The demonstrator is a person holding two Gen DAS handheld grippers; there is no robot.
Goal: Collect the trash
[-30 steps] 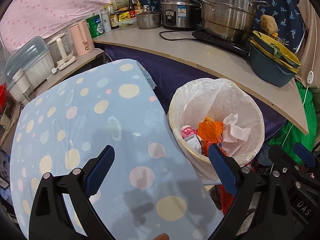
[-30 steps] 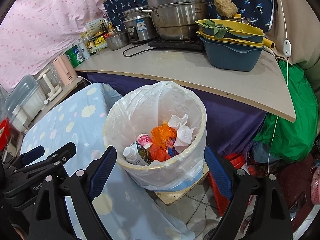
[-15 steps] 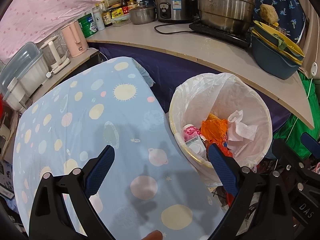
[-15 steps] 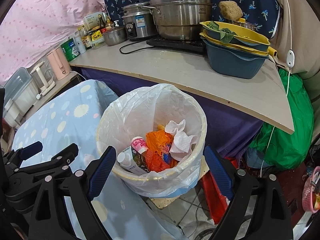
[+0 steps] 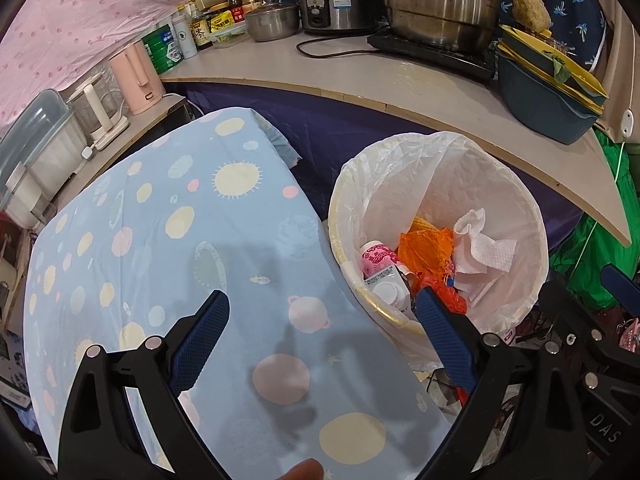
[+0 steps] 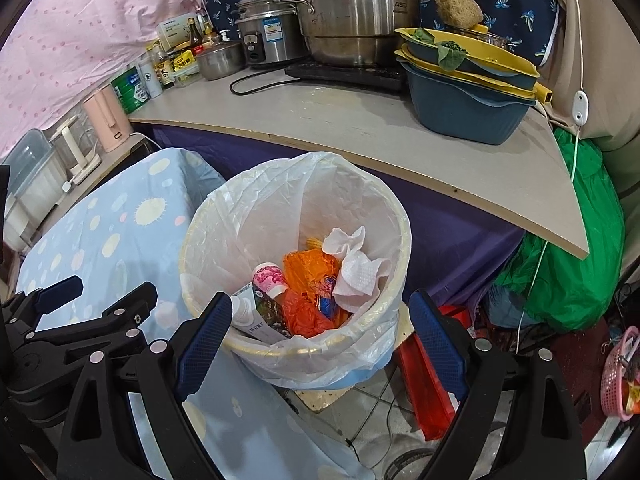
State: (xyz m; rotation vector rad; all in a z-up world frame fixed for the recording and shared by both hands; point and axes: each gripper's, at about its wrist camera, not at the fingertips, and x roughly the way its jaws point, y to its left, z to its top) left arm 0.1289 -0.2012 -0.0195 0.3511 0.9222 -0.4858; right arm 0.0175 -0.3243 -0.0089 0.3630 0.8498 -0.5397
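Observation:
A cream bin (image 5: 536, 240) (image 6: 402, 248) lined with a clear bag stands on the floor beside the table. Inside it lie an orange plastic bag (image 6: 306, 272), a crumpled white tissue (image 6: 358, 270) and small bottles (image 6: 268, 280). My left gripper (image 5: 322, 308) hovers open over the blue tablecloth (image 5: 160, 240), its right finger in front of the bin's near rim, nothing between its fingers. My right gripper (image 6: 320, 312) is open just above the bin's near edge, with nothing held. The left gripper (image 6: 92, 296) also shows at the left of the right wrist view.
A curved counter (image 6: 360, 132) behind the bin carries steel pots (image 6: 352, 12), a rice cooker, stacked yellow and blue basins (image 6: 468, 76) and bottles. A green bag (image 6: 568, 272) and a red item (image 6: 432, 388) lie on the floor to the right. A pink kettle (image 5: 136, 76) stands at the left.
Both views have shifted a little: the bin sits lower in the frames and the counter shows more fully. Both grippers stay open and empty.

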